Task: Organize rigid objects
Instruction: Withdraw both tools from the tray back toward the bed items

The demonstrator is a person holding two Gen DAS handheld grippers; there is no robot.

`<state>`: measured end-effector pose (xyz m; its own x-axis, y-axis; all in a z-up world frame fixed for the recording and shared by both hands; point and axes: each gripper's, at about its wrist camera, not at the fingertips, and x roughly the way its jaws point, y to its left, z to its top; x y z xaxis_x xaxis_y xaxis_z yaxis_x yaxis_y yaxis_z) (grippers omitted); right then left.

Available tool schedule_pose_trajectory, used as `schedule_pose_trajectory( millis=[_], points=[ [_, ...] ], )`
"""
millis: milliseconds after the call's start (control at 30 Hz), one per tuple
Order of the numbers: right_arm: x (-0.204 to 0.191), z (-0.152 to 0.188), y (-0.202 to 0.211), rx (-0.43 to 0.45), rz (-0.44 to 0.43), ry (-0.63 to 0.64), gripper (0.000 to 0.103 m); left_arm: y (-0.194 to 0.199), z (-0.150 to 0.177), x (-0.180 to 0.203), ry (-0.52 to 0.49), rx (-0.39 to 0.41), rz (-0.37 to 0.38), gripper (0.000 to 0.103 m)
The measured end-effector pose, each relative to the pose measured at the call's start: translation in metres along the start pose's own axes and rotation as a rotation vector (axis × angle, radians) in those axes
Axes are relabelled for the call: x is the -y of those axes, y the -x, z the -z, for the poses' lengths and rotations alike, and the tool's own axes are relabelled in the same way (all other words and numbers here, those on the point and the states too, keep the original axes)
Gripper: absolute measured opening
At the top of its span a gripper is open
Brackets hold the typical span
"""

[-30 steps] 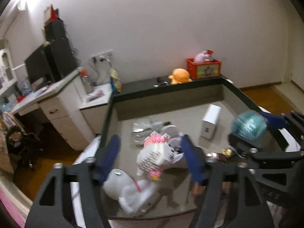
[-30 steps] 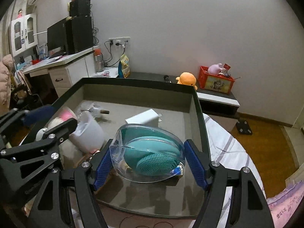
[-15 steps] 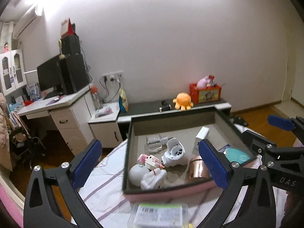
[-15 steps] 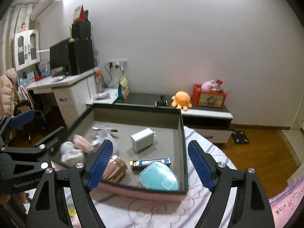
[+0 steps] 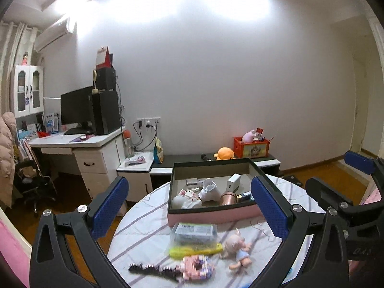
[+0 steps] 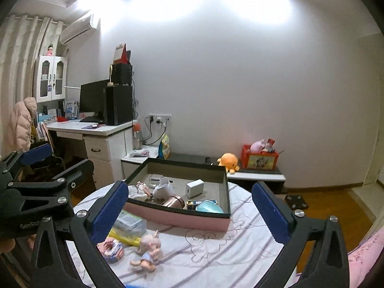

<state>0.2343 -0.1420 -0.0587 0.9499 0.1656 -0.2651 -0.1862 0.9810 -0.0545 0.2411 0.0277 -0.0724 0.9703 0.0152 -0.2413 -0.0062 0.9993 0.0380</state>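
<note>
A pink-walled box (image 5: 211, 216) with a dark rim stands on the round striped table (image 5: 144, 225). Inside lie a white and pink block figure (image 5: 188, 195), a white cup (image 5: 211, 190), a copper cylinder (image 5: 228, 198), a white adapter (image 5: 234, 182) and a teal brush in a clear case (image 6: 208, 207). My left gripper (image 5: 189, 206) hangs open, well short of the box and above the table. My right gripper (image 6: 190, 202) is beside it, its jaws opening with nothing between them.
Loose on the cloth in front of the box lie a clear labelled case (image 5: 194, 232), a yellow pack (image 5: 194, 249), a pink block donut (image 5: 196, 266), a small doll (image 5: 237, 249) and a black comb (image 5: 153, 270). A desk (image 5: 79, 144) stands at the left.
Both grippers let go and drew back and up out of the box. The block figure and the teal brush case now lie inside it. Both jaws stand much wider.
</note>
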Motion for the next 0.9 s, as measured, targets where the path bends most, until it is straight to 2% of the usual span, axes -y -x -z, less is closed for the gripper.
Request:
schedule_pose_trajectory(
  millis=[167, 467, 633, 900],
  points=[
    [-0.008, 0.015, 0.034, 0.039, 0.016, -0.001, 0.103, 0.036, 0.014, 0.005, -0.045, 0.064, -0.025, 0.103],
    [-0.015, 0.040, 0.065, 0.042, 0.031, -0.009, 0.103, 0.057, 0.039, 0.006, -0.037, 0.034, 0.003, 0.103],
    [-0.019, 0.056, 0.070, 0.018, 0.032, -0.011, 0.103, 0.056, 0.055, 0.004, -0.038, -0.007, 0.008, 0.103],
    [-0.026, 0.079, 0.053, -0.080, 0.001, -0.003, 0.103, 0.039, 0.084, -0.003, -0.014, -0.122, 0.025, 0.103]
  ],
)
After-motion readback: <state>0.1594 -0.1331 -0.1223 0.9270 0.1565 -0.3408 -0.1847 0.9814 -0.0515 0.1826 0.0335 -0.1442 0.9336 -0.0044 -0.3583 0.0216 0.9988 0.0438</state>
